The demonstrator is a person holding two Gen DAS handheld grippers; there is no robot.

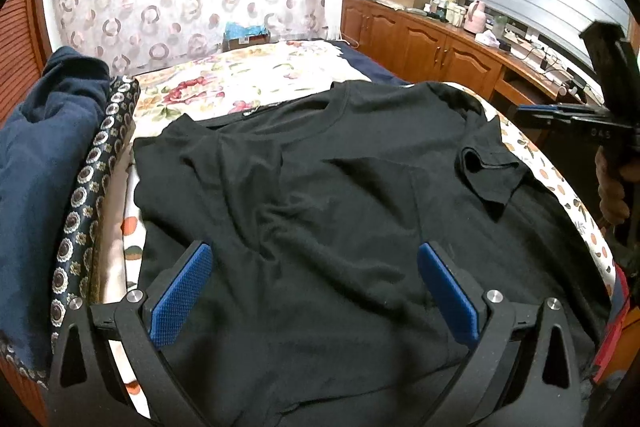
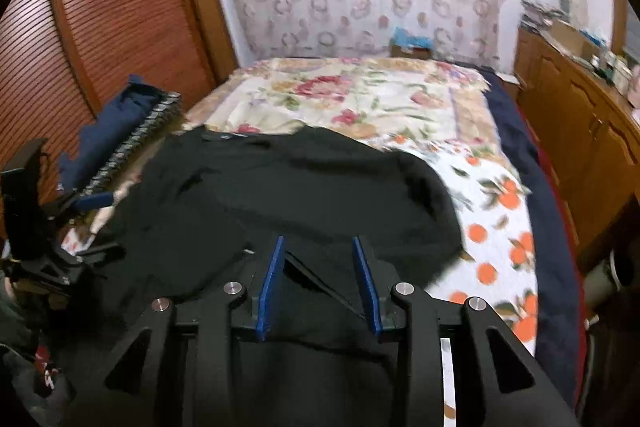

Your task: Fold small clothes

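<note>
T-shirt (image 1: 320, 187), black, lies spread on the bed (image 2: 360, 99). Left gripper (image 1: 314, 291) hovers over its lower part, jaws wide apart, empty. Right gripper (image 2: 318, 283) jaws part-open above the fabric, gripping nothing I can see. Judged soft, light, limp; pinch hem or sleeve edge. Count: one shirt, one navy garment (image 1: 48, 155), two grippers.

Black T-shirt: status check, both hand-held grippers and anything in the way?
Left hand-held gripper open, empty, over black T-shirt. Right hand-held gripper part open, nothing pinched. Shirt flat on bed, sleeve folded in. Navy cloth alongside, clear.
</note>
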